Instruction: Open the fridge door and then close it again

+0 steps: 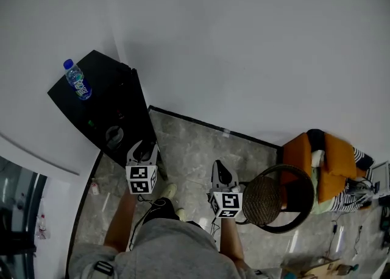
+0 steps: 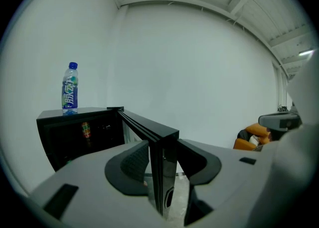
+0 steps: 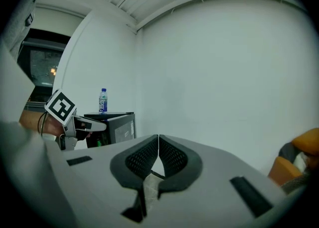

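left gripper (image 2: 162, 158): jaws clamped on edge of open fridge door (image 2: 167, 145) | right gripper (image 3: 158, 146): jaws closed, empty | bottle (image 1: 77, 81): upright on fridge (image 1: 100, 104)

One black fridge (image 1: 100, 98) has one door (image 2: 149, 130), standing open. One water bottle (image 1: 77, 80) stands on top, and one orange can (image 2: 86, 129) shows inside. There are two tongs, the left tongs (image 1: 142, 148) and the right tongs (image 1: 220, 171), each with one marker cube (image 1: 141, 178), two cubes in all. On the floor (image 1: 195, 150) stand one round wicker chair (image 1: 268, 201) and one orange armchair (image 1: 338, 156).
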`<state>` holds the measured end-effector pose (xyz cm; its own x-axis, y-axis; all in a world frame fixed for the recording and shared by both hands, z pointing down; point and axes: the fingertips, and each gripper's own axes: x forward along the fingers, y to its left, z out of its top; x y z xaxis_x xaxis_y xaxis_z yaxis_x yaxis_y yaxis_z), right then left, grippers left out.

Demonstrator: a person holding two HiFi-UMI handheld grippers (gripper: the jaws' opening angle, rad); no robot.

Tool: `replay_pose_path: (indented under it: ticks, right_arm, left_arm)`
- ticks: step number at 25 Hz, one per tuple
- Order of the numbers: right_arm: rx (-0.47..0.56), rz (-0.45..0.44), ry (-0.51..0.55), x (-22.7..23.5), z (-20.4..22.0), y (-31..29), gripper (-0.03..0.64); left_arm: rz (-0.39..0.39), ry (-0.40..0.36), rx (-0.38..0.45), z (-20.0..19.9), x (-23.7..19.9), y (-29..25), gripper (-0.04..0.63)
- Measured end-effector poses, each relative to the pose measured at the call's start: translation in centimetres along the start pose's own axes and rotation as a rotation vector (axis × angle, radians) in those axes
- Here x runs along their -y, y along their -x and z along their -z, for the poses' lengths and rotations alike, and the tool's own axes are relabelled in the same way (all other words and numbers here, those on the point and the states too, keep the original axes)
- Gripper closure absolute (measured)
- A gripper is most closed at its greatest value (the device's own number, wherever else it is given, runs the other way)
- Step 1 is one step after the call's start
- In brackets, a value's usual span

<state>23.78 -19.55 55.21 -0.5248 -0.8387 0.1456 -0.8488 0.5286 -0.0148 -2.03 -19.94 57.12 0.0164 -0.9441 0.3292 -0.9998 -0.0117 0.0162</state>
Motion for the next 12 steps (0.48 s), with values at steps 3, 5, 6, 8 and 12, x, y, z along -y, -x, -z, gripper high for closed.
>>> replay_pose_path:
  ticks: [3,5,6,8,12]
  right_arm:
    - [-0.003,0.025,-0.009,0.4,0.0,0.3,0.592]
    - [-0.005,0.040,-0.008,0.6,0.1,0.5,0.592]
    - [-0.005,0.047,-0.006,0.7,0.0,0.6,0.592]
    - [-0.004,0.061,-0.001,1.0,-0.1,0.7,0.592]
    - [-0.005,0.093,-0.003,1.6,-0.1,0.8,0.592]
  left_arm:
    - [0.026,0.000,0.004,0.0,0.6,-0.5,0.419]
    - [0.042,-0.005,0.008,-0.1,1.1,-0.9,0.422]
    - [0.050,-0.010,0.009,-0.2,1.3,-1.1,0.425]
    - [0.070,-0.019,0.012,-0.2,1.8,-1.5,0.431]
    - [0.104,-0.021,0.015,-0.4,2.8,-2.5,0.438]
